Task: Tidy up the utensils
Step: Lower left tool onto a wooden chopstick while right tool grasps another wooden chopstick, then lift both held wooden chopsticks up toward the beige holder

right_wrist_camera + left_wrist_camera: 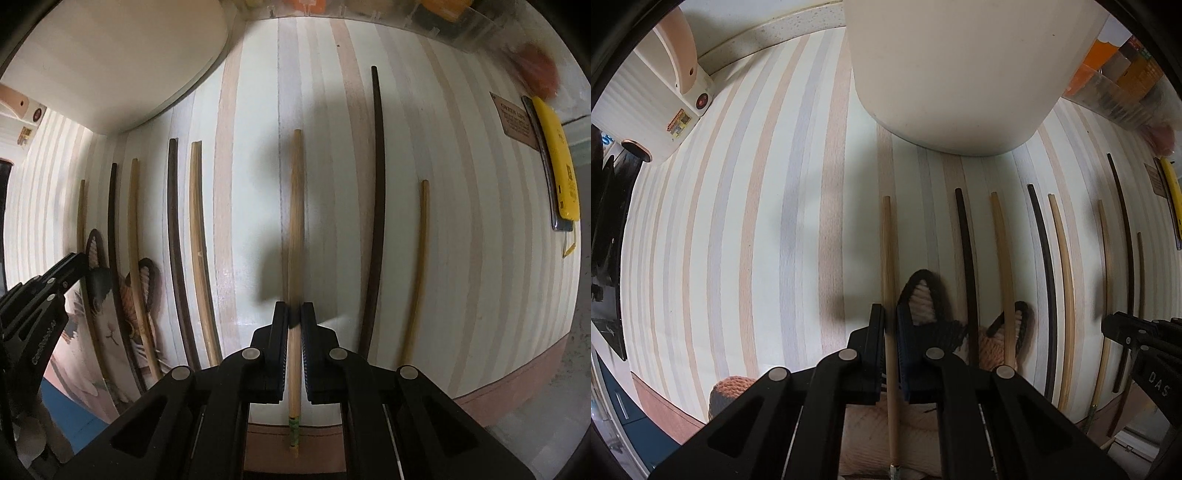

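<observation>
Several chopsticks, light bamboo and dark wood, lie side by side on a striped tablecloth (738, 221). My left gripper (891, 321) is shut on a light bamboo chopstick (888, 243), the leftmost of the row, which points away toward a white container (960, 74). My right gripper (294, 314) is shut on another light bamboo chopstick (295, 206) with a green band near its rear end. A dark chopstick (375, 206) and a thin light one (419, 266) lie to its right. The left gripper also shows at the left edge of the right wrist view (48, 291).
A cat-shaped mat (107, 314) lies under the left chopsticks. A white appliance (657, 103) stands far left. A clear organizer box (1115, 88) sits at the back right. A yellow tool (557, 158) and a brown card (515, 122) lie at the right.
</observation>
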Action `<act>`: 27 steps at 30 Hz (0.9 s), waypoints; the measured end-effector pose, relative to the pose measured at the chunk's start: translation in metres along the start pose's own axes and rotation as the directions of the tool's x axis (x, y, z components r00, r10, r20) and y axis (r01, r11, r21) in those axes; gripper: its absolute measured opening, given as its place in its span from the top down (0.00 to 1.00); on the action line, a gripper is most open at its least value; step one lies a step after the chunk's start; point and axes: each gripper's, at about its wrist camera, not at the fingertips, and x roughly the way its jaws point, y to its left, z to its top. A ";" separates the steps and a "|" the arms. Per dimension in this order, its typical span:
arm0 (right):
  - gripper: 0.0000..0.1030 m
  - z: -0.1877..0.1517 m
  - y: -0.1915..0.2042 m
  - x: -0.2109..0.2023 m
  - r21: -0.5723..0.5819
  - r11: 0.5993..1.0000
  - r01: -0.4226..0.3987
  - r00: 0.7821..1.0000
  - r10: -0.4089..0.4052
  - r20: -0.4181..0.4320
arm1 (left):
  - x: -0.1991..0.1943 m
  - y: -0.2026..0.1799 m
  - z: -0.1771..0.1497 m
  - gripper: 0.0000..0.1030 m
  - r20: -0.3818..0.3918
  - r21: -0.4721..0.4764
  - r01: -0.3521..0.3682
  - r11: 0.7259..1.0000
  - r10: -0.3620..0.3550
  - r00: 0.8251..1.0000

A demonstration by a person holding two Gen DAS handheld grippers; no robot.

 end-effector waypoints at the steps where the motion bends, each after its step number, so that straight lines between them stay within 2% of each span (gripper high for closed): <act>1: 0.92 0.001 0.001 0.001 -0.001 1.000 0.005 1.000 -0.005 -0.004 | 0.000 -0.001 -0.002 0.95 -0.002 -0.002 0.002 1.000 -0.002 1.000; 8: 0.89 0.020 0.012 0.003 -0.012 1.000 0.019 0.999 -0.020 -0.038 | -0.001 -0.001 0.000 0.95 -0.020 0.008 0.005 1.000 -0.005 1.000; 10: 0.83 0.027 0.016 0.000 -0.009 1.000 0.010 0.999 -0.011 -0.045 | 0.001 -0.001 0.001 0.95 -0.023 0.008 0.005 1.000 -0.005 1.000; 12: 0.70 0.035 0.021 0.001 -0.009 1.000 -0.003 0.999 0.003 -0.050 | 0.002 -0.001 0.002 0.95 -0.024 0.010 0.005 1.000 -0.005 1.000; 13: 0.66 0.036 0.024 0.001 -0.011 1.000 -0.009 0.999 0.009 -0.050 | 0.002 0.000 0.002 0.95 -0.024 0.009 0.006 1.000 -0.006 1.000; 15: 0.59 0.036 0.034 0.002 -0.033 0.999 0.013 0.999 -0.014 -0.044 | 0.002 0.001 0.002 0.95 -0.023 0.004 0.013 1.000 -0.013 1.000; 19: 0.65 0.037 0.041 0.000 -0.017 0.999 0.032 0.999 -0.032 -0.004 | 0.002 0.004 0.002 0.95 -0.022 0.000 0.020 1.000 -0.020 1.000; 21: 0.82 0.036 0.035 -0.004 0.002 0.999 0.034 0.999 -0.035 0.021 | 0.002 0.005 0.002 0.95 -0.026 -0.006 0.022 1.000 -0.022 0.999; 23: 0.93 0.035 0.028 -0.007 0.022 0.999 0.033 0.999 -0.034 0.039 | 0.001 0.007 0.002 0.95 -0.026 -0.016 0.021 1.000 -0.021 0.999; 27: 0.93 0.035 0.020 -0.010 0.059 0.998 -0.006 0.998 0.003 0.060 | -0.003 0.005 -0.002 0.96 -0.009 -0.006 -0.012 1.000 0.011 1.000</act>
